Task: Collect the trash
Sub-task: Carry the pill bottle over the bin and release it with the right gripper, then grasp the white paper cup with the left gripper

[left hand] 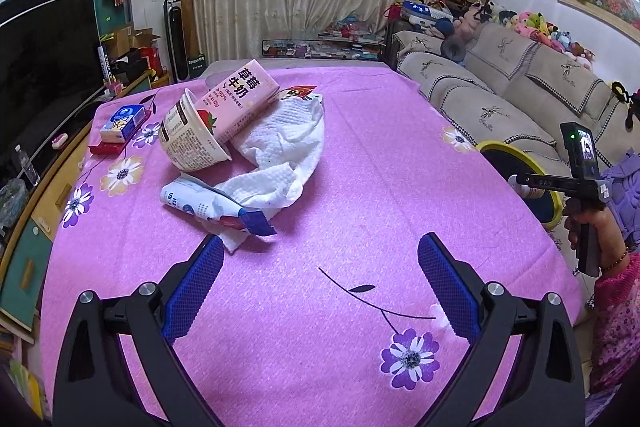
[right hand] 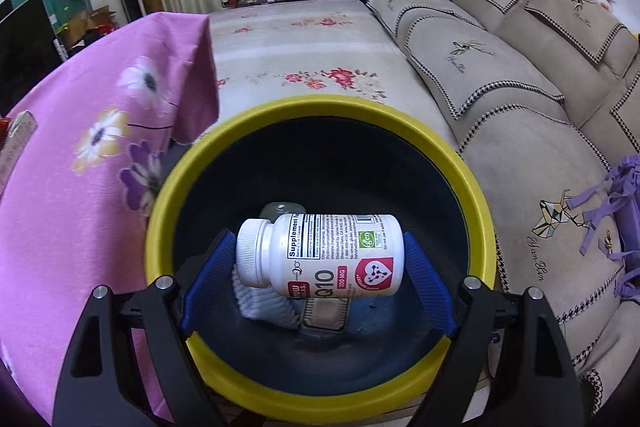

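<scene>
My right gripper [right hand: 318,255] is shut on a white supplement bottle [right hand: 320,253], held sideways over the open mouth of a dark bin with a yellow rim [right hand: 316,107]. Other trash lies at the bin's bottom. My left gripper [left hand: 320,247] is open and empty above the pink flowered tablecloth [left hand: 320,307]. Ahead of it lie a crumpled white tissue [left hand: 280,147], a torn blue-and-white wrapper [left hand: 208,205], a tipped paper cup [left hand: 188,135] and a pink milk carton [left hand: 236,99]. The right gripper [left hand: 520,185] and the bin [left hand: 516,157] show at the table's right edge.
A small tissue pack [left hand: 122,123] and a red item [left hand: 106,148] lie at the table's far left. A beige sofa [left hand: 500,99] runs along the right, close to the bin. A TV [left hand: 44,67] and low cabinet stand left of the table.
</scene>
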### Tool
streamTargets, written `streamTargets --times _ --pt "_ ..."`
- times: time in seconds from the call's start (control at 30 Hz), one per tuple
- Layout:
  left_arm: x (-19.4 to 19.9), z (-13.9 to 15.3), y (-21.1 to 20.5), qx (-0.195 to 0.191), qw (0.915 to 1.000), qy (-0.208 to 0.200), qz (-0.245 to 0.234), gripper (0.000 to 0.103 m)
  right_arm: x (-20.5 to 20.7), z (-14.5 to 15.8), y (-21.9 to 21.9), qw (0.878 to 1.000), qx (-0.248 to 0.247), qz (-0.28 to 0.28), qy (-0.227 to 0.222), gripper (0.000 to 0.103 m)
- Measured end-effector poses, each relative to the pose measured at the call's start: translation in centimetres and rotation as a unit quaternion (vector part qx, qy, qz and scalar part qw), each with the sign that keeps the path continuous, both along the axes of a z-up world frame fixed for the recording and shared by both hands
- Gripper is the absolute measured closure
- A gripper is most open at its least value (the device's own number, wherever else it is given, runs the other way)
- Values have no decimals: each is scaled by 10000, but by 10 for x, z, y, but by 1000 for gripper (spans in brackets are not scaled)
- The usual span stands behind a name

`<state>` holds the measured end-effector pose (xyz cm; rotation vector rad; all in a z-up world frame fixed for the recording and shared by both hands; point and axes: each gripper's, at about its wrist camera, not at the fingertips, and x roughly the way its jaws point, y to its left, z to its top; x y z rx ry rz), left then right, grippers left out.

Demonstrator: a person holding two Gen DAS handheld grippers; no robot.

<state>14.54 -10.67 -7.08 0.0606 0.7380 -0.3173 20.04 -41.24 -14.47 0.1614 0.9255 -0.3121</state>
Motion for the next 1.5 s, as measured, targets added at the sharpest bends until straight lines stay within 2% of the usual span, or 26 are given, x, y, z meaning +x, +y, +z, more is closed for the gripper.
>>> streamTargets --times 0.1,0.2,0.6,0.9,1.13,1.3,1.37,1.5 --pt "0 0 1 26 10000 4 34 7 -4 1 0 10000 11 -23 -40 22" --pt "1 0 5 35 10000 29 87 7 -7 6 6 9998 -150 -17 -101 17" --pt "19 -4 36 90 9988 104 470 7 -8 11 15 9997 -177 77 -166 16" --pt "73 17 52 244 9963 -117 819 8 -7 9 21 9996 -147 155 -159 16" --pt "136 15 69 211 9933 283 1099 10 -6 4 23 9997 -130 200 -109 16" --pt "168 -4 84 -183 9886 824 1248 10 -4 2 25 9996 -105 245 -90 16" --pt "175 -10 87 -314 9872 950 1239 14 -4 1 25 9996 -96 265 -77 16" --pt "185 -25 89 -387 9847 1160 1245 31 -2 -1 27 9995 -66 304 -76 16"
